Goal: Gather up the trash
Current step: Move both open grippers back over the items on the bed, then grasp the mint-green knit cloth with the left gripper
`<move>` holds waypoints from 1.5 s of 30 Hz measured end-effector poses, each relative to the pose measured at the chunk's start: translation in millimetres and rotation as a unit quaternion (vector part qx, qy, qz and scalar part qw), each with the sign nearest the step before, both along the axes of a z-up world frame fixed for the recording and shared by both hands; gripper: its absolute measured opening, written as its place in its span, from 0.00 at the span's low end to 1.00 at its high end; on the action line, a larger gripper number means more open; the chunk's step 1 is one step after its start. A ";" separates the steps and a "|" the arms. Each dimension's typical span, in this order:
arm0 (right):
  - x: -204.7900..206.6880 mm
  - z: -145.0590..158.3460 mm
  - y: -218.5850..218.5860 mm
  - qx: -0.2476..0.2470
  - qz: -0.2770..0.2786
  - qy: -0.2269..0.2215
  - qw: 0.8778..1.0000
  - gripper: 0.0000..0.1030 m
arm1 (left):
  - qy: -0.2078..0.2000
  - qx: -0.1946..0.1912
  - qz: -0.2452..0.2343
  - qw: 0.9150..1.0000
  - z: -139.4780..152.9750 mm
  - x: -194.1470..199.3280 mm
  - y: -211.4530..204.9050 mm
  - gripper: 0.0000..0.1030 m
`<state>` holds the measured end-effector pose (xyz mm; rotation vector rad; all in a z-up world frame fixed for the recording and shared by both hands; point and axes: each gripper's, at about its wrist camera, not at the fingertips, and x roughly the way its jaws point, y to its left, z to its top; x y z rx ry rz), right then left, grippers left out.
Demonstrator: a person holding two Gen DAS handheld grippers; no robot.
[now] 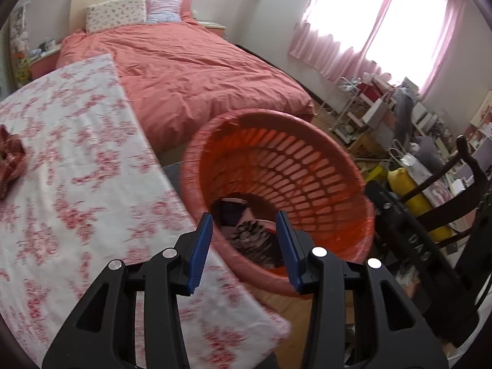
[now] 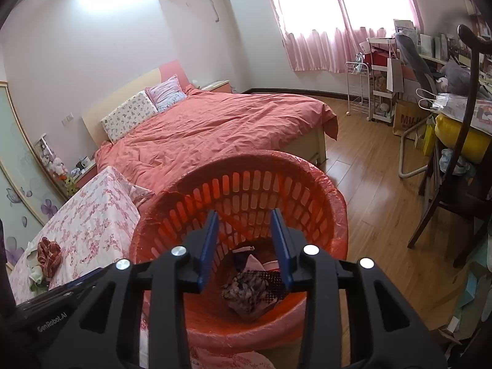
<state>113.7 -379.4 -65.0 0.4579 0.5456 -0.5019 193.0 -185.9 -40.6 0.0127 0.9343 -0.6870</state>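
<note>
Above the bin [image 2: 246,215], left gripper [image 1: 244,233] and right gripper [image 2: 244,240] both stand partly open, holding nothing. Dark, scaly-patterned trash [image 2: 250,289] lies at the bin's bottom with other scraps. Remaining: crumpled checked cloth [image 2: 49,255] on the flowered tabletop [image 1: 77,184], at nine o'clock. Risk, as judged: fingers may snag the thin, glossy red liner stretched over the rigid slotted plastic wall, or tip the bin.

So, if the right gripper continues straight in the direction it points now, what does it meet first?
Probably the crumpled dark trash lying in the red basket. The open right gripper points down into the basket's mouth with nothing between its fingers; depth is uncertain.
</note>
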 end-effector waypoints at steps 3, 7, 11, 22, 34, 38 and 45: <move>2.3 2.1 5.7 -0.007 0.007 0.004 1.000 0.40 | -0.008 0.012 0.019 1.000 1.2 3.1 15.6 0.46; 6.4 5.1 18.2 -0.012 0.022 0.008 1.000 0.41 | -0.017 0.032 0.047 0.998 1.9 7.7 44.1 0.47; 11.9 9.4 32.8 -0.016 0.038 0.010 0.999 0.42 | -0.020 0.040 0.075 0.996 2.3 13.6 73.9 0.47; 29.8 19.5 79.3 -0.030 0.089 0.017 0.995 0.43 | -0.037 0.051 0.168 0.984 10.7 30.7 165.4 0.48; 52.5 19.1 129.0 -0.040 0.142 0.031 0.988 0.44 | -0.033 0.036 0.300 0.953 13.3 78.3 267.7 0.62; 58.6 16.5 136.4 -0.043 0.153 0.039 0.987 0.44 | -0.026 0.036 0.303 0.952 9.6 89.2 266.0 0.63; 65.2 13.1 147.1 -0.046 0.166 0.049 0.984 0.45 | -0.024 0.082 0.304 0.949 -7.4 102.4 258.7 0.60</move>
